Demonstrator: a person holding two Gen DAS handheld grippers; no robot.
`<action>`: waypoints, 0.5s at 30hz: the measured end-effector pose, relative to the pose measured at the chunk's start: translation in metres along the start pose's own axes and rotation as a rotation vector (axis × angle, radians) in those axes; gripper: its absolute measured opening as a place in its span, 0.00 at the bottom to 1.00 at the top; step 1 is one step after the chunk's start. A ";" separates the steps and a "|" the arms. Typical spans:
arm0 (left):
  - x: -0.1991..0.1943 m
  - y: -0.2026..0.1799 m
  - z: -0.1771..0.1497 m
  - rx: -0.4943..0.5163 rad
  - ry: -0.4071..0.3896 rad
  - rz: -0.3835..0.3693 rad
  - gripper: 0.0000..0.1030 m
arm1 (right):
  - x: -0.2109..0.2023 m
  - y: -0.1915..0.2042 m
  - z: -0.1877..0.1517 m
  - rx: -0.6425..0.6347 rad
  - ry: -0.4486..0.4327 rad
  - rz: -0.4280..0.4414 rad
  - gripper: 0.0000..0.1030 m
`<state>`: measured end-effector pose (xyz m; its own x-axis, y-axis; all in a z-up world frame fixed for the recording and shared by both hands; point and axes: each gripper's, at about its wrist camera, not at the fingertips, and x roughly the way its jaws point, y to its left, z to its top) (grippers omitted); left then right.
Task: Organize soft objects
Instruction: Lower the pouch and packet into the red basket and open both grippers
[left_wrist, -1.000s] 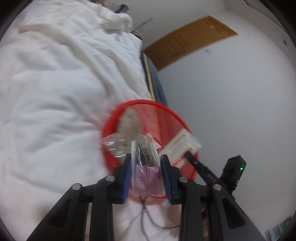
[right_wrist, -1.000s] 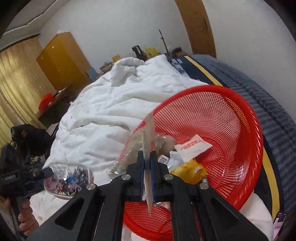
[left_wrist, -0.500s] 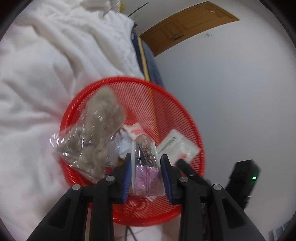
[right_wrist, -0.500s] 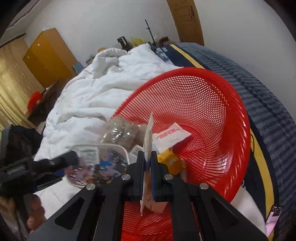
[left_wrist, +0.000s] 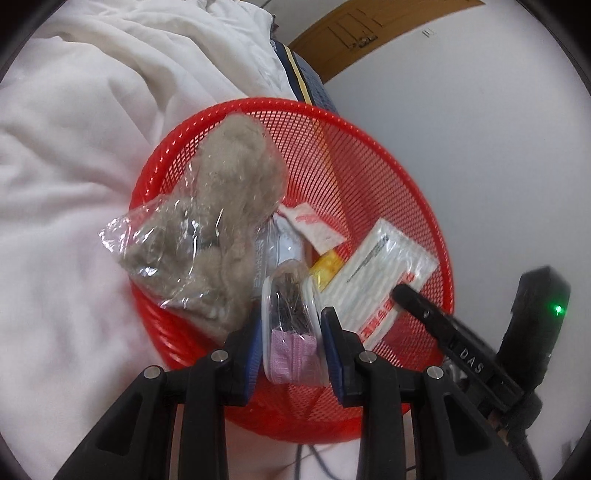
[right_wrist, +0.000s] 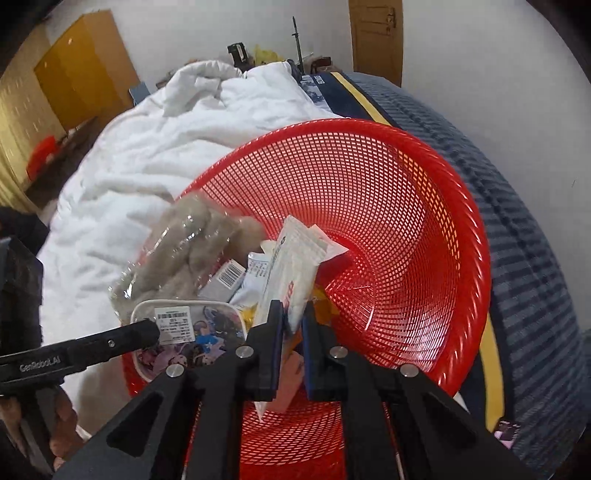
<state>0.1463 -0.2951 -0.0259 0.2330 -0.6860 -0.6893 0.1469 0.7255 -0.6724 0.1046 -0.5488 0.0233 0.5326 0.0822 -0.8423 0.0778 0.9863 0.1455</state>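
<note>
A red mesh basket (left_wrist: 369, 147) (right_wrist: 461, 221) lies on the bed. A grey plush toy in a clear bag (left_wrist: 229, 206) (right_wrist: 184, 251) leans over its left rim. My left gripper (left_wrist: 290, 321) hangs over the near rim. Its jaws are opening, with a clear zip pouch (left_wrist: 288, 317) (right_wrist: 195, 332) of small printed items still touching both pads. My right gripper (right_wrist: 291, 317) is inside the basket and its jaws are opening too. A flat white packet with red print (right_wrist: 295, 266) (left_wrist: 384, 269) leans tilted and loose between its pads.
A yellow packet (left_wrist: 328, 266) and a red-and-white sachet (left_wrist: 314, 225) lie at the basket's bottom. A rumpled white duvet (left_wrist: 74, 184) covers the bed to the left. A blue striped mattress edge (right_wrist: 517, 221) and a white wall lie right. A wooden door (right_wrist: 375, 33) stands far back.
My left gripper came forward and down over the basket with the pouch. My right gripper sank into the basket. Its pads parted a little and the white packet tipped over.
</note>
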 end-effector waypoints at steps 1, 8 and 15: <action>0.000 0.000 -0.002 0.016 -0.004 0.016 0.33 | 0.000 0.002 -0.001 -0.012 0.002 -0.012 0.10; -0.004 -0.008 -0.015 0.133 -0.006 0.084 0.56 | 0.000 0.008 -0.001 -0.018 0.012 -0.042 0.23; -0.007 -0.028 -0.029 0.263 -0.032 0.141 0.65 | -0.015 0.015 -0.001 -0.005 -0.026 -0.016 0.52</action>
<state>0.1133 -0.3121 -0.0104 0.2985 -0.5783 -0.7592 0.3544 0.8058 -0.4745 0.0969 -0.5348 0.0382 0.5528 0.0625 -0.8310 0.0822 0.9882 0.1290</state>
